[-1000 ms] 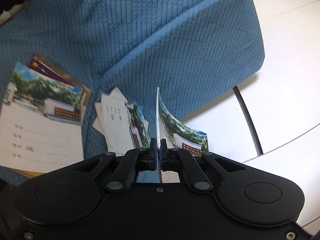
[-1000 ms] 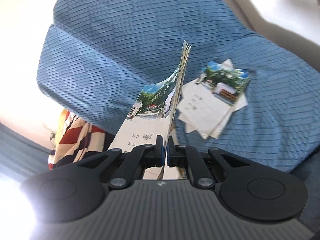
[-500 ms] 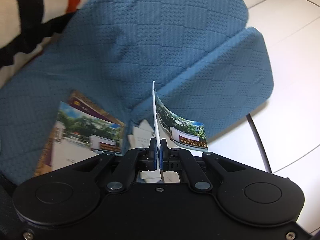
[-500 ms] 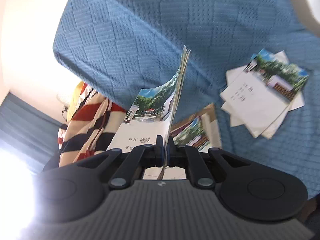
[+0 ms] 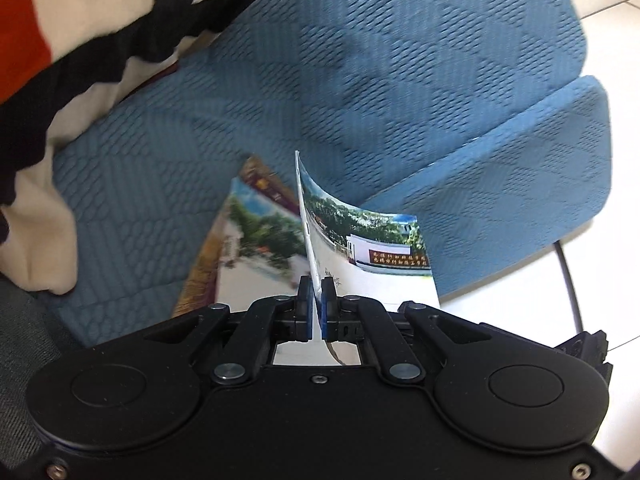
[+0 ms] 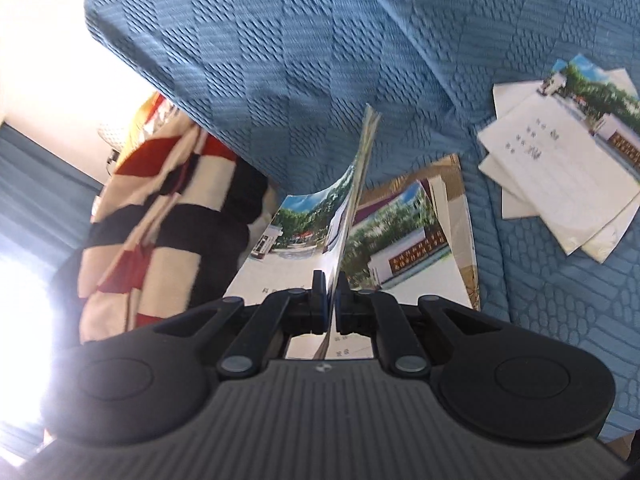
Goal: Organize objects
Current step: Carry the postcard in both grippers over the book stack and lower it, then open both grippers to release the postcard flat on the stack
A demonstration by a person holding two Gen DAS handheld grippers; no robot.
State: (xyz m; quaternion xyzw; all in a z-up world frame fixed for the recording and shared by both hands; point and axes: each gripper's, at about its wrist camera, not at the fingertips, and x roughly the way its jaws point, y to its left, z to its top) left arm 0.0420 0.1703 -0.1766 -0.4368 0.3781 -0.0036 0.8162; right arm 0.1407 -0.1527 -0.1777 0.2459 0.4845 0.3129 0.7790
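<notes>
My left gripper (image 5: 316, 286) is shut on a thin booklet (image 5: 360, 236) with a photo of trees and a white gate; the booklet stands on edge and curls to the right. Below it a stack of similar booklets (image 5: 248, 232) lies on the blue sofa seat (image 5: 140, 184). My right gripper (image 6: 330, 280) is shut on a thicker bundle of booklets (image 6: 304, 232), held on edge above the same stack (image 6: 404, 240). A second loose pile of booklets (image 6: 560, 152) lies fanned out to the right on the seat.
A striped red, black and cream blanket (image 5: 60, 40) is heaped at the left of the sofa, also seen as the blanket (image 6: 152, 208) in the right wrist view. The blue sofa arm cushion (image 5: 520, 184) rises at the right, with white floor (image 5: 600, 272) beyond.
Both grippers have swung left across the sofa with their booklets, from over the fanned pile to over the stack near the striped blanket, and come lower. Both grips are unchanged.
</notes>
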